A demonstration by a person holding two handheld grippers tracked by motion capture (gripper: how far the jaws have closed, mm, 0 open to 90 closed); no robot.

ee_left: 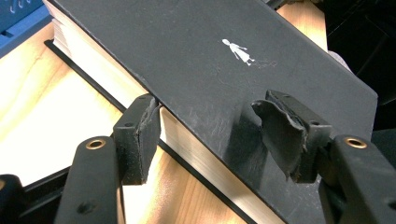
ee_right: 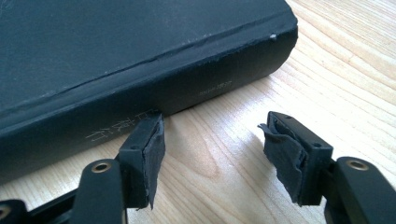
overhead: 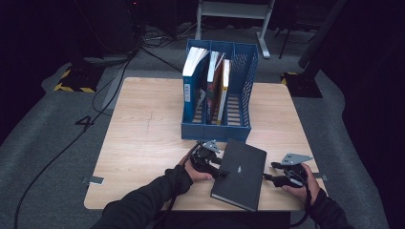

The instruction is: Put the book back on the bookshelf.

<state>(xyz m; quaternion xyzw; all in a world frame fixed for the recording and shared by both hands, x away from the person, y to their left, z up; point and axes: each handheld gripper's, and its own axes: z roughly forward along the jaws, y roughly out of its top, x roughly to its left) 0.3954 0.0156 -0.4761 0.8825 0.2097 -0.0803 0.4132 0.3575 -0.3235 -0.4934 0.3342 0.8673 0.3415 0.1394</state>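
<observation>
A thick black hardcover book (overhead: 240, 172) lies flat on the wooden table (overhead: 143, 138) near its front edge. My left gripper (overhead: 220, 171) is at the book's left long side. In the left gripper view the gripper (ee_left: 208, 116) is open and straddles the page edge of the book (ee_left: 210, 51), one jaw beside the pages and the other over the cover. My right gripper (overhead: 268, 177) sits at the book's right side. In the right gripper view it (ee_right: 215, 128) stands open just off the lettered spine of the book (ee_right: 116, 60), with bare table between its jaws.
A blue file rack (overhead: 216, 130) stands just behind the book, with several upright books (overhead: 193, 71) in its left and middle slots. Its right slot (overhead: 237, 102) holds nothing. Bare tabletop lies to the left. A cable (overhead: 62, 152) runs over the floor at left.
</observation>
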